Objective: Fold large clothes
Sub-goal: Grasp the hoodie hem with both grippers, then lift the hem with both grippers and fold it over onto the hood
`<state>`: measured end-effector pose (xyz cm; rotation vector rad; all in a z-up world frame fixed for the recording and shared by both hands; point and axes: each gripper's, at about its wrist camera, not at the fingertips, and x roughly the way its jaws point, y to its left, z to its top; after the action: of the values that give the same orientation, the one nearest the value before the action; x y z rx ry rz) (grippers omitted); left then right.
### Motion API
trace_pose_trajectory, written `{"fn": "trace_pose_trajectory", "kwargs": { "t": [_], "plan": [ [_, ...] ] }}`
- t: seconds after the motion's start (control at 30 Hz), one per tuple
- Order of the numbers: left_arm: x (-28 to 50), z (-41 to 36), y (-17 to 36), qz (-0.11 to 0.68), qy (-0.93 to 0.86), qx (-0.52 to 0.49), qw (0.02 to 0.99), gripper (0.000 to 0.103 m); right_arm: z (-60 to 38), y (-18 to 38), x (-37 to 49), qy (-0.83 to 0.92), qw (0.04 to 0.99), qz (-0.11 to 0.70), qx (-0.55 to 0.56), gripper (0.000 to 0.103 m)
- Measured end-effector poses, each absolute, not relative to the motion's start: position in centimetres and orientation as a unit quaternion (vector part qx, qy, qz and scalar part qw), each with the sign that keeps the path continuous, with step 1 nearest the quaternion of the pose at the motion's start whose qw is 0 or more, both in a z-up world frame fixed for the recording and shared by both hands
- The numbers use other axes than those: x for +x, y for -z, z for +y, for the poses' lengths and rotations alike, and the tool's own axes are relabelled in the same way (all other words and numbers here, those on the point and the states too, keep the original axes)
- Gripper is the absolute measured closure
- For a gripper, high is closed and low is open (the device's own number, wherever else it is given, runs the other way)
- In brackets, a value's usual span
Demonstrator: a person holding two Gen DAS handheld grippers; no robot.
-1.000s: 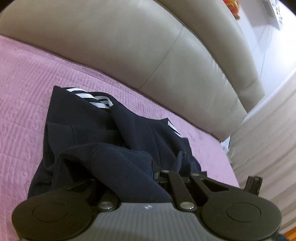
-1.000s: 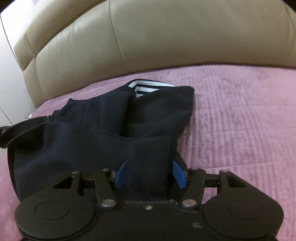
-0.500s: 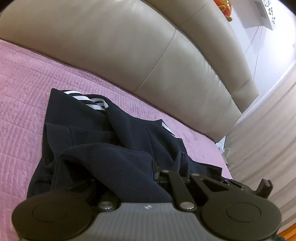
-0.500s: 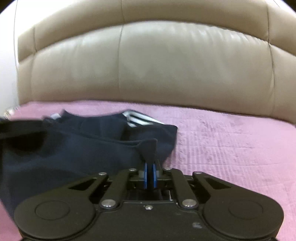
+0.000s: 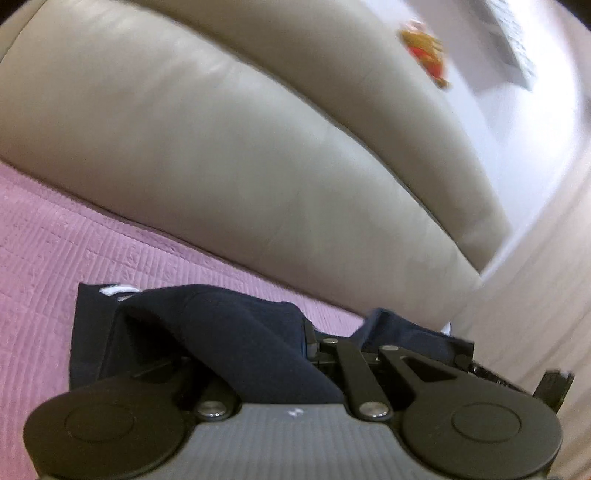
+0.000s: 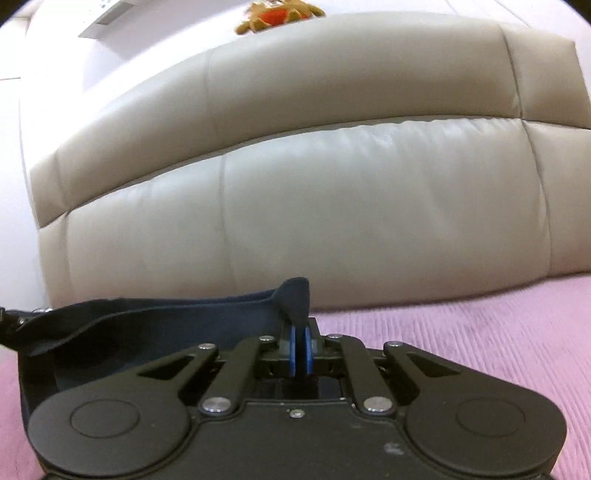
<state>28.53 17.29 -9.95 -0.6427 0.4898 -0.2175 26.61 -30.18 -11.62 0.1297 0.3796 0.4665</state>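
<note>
A dark navy garment [image 5: 229,332] with a white striped trim [image 5: 118,290] lies bunched on the pink bedspread [image 5: 48,251]. My left gripper [image 5: 306,343] is shut on a fold of the garment, and the cloth drapes over its fingers and hides them. My right gripper [image 6: 300,349] is shut on another edge of the same garment [image 6: 155,317]; its blue pads [image 6: 293,350] pinch the cloth, and a corner sticks up above them. The edge hangs stretched to the left, toward the other gripper at the far left of the right wrist view.
A padded beige leather headboard [image 6: 332,192] rises just behind the garment. A stuffed toy [image 6: 277,14] sits on top of it. The pink bedspread [image 6: 480,332] extends to the right. A pale curtain [image 5: 535,295] hangs at the bed's far side.
The right gripper closed on the garment's edge. Both grippers then lifted and tilted up, so the views now face the headboard and less of the garment shows.
</note>
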Motion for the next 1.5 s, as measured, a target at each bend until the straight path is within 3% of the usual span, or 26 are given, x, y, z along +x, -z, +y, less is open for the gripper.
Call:
{"fn": "trace_pose_trajectory", "kwargs": {
  "t": [0.17,0.3,0.33,0.37,0.4,0.47,0.63,0.67,0.73,0.77,0.8,0.87,0.97,1.1,1.2,1.33,1.4,1.47,1.5],
  "plan": [
    [35.6,20.8,13.3,0.29,0.041,-0.379,0.878,0.087,-26.7,14.4,35.5,-0.222,0.944,0.244,0.028,0.097],
    [38.3,23.6,16.2,0.304,-0.005,-0.416,0.857,0.055,-24.0,19.0,41.4,-0.216,0.92,0.325,0.022,0.097],
    [38.1,24.4,16.5,0.29,-0.007,-0.429,0.855,0.052,-23.7,19.7,42.0,-0.213,0.917,0.336,0.02,0.097],
    [37.8,25.1,16.7,0.277,-0.004,-0.436,0.856,0.041,-23.5,20.3,42.5,-0.211,0.916,0.342,0.021,0.097],
    [37.5,25.6,16.9,0.269,0.001,-0.429,0.863,0.024,-23.4,20.6,42.8,-0.211,0.915,0.344,0.024,0.097],
    [38.0,25.9,17.2,0.292,0.005,-0.381,0.877,0.017,-23.2,21.1,43.1,-0.213,0.915,0.343,0.032,0.097],
    [39.5,25.4,19.8,0.345,0.041,-0.278,0.896,0.021,-24.0,21.8,43.7,-0.214,0.919,0.326,0.058,0.097],
    [39.6,25.2,20.2,0.342,0.05,-0.276,0.897,0.026,-23.9,22.1,43.8,-0.213,0.919,0.326,0.059,0.097],
    [40.0,24.6,20.8,0.318,0.045,-0.252,0.913,0.027,-23.7,22.1,43.7,-0.212,0.92,0.325,0.056,0.097],
    [40.3,24.3,21.0,0.317,0.033,-0.235,0.918,0.033,-23.6,22.1,43.7,-0.211,0.921,0.322,0.053,0.097],
    [40.7,24.1,21.3,0.323,0.024,-0.224,0.919,0.056,-23.5,22.1,43.4,-0.209,0.925,0.315,0.05,0.097],
    [40.9,24.4,21.8,0.323,0.019,-0.228,0.918,0.091,-23.4,21.7,42.8,-0.201,0.934,0.29,0.049,0.097],
    [38.4,24.1,20.0,0.257,0.027,-0.212,0.942,0.091,-23.6,20.2,41.6,-0.202,0.946,0.246,0.067,0.097],
    [34.7,24.5,17.7,0.197,-0.021,-0.27,0.942,0.091,-23.3,18.6,42.2,-0.21,0.946,0.231,0.088,0.097],
    [35.0,23.9,18.2,0.218,-0.07,-0.233,0.945,0.091,-21.6,20.3,44.9,-0.198,0.938,0.276,0.065,0.097],
    [38.2,24.0,22.7,0.297,-0.098,-0.216,0.925,0.09,-19.3,24.8,48.1,-0.138,0.926,0.35,0.002,0.098],
    [37.8,23.8,23.1,0.295,-0.108,-0.209,0.926,0.085,-20.0,25.2,48.6,-0.109,0.925,0.365,0.016,0.097],
    [37.1,23.6,22.2,0.293,-0.111,-0.211,0.926,0.082,-21.6,24.1,48.1,-0.1,0.928,0.356,0.055,0.086],
    [36.6,23.8,21.5,0.286,-0.107,-0.217,0.927,0.078,-22.2,23.0,47.4,-0.105,0.933,0.34,0.062,0.064]
  ]
}}
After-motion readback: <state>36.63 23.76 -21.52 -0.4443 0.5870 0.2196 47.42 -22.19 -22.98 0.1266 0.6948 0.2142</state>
